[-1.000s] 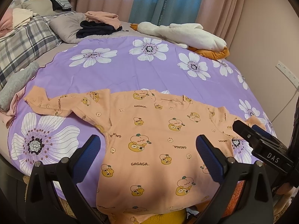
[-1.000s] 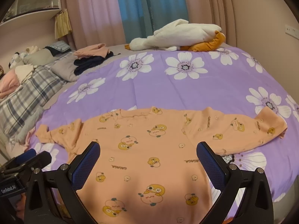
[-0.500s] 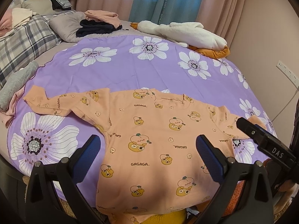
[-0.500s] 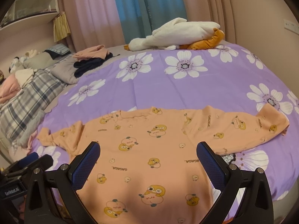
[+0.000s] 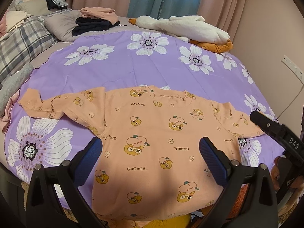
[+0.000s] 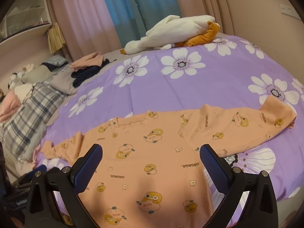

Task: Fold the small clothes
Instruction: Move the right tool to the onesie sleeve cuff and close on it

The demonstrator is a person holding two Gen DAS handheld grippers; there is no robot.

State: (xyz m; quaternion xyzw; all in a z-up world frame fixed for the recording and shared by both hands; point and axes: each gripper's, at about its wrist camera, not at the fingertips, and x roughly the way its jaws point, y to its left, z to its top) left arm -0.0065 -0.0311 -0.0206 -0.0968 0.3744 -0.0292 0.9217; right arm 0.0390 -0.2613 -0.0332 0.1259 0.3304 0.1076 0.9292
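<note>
Right tool has swung rightward; both tools gape wide, empty, left tool too. Pinch shirt sleeve cuffs first.

We view the bed from its near edge: both wrist cameras face the far curtains, close above the orange top, shared by both; our right view sits nearer the right edge.

Soft matt knit on the orange shirt, smooth printed cotton across the purple sheet, fluffy fleece on the far plush goose, textured blue rubber pads, matt black plastic behind.
</note>
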